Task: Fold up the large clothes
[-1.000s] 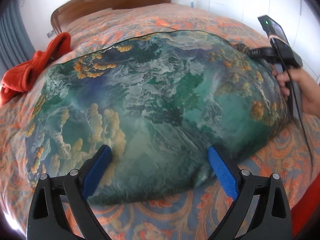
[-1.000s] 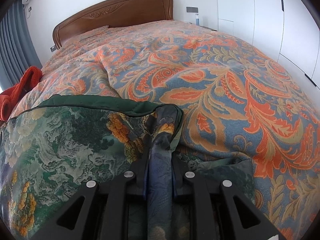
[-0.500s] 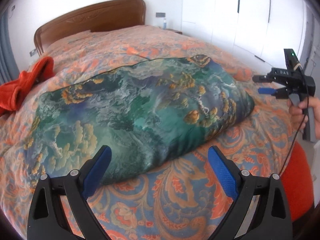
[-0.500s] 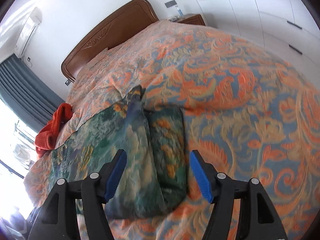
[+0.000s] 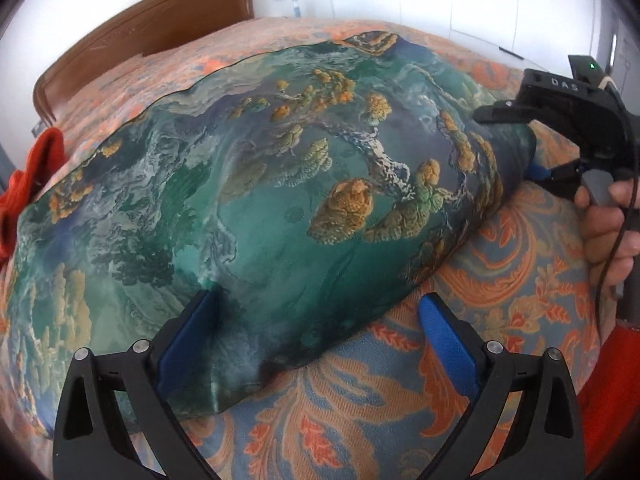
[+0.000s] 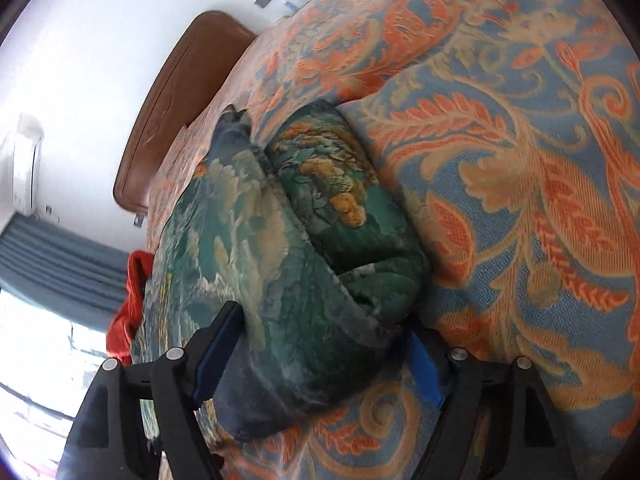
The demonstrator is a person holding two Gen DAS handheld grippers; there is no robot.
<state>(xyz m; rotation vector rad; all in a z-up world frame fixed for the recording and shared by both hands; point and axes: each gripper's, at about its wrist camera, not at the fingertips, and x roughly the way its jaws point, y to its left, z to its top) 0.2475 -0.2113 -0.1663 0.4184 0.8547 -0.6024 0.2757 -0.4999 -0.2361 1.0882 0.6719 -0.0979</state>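
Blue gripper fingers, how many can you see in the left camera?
3. Two blue rubber finger pads on the left gripper, straddling the green landscape-print garment; one on the right gripper behind; its other is hidden.

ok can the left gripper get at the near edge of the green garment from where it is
Probably yes. The left gripper is open, its fingers straddling the near edge of the green garment, which lies on the bedspread with nothing over it. The right gripper works the far right end, out of the way.

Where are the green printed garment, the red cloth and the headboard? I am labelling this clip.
green printed garment (image 5: 260, 208), left wrist view, middle of its top panel.
red cloth (image 5: 28, 184), left wrist view, bunched folds.
headboard (image 5: 160, 12), left wrist view, upper wooden panel.
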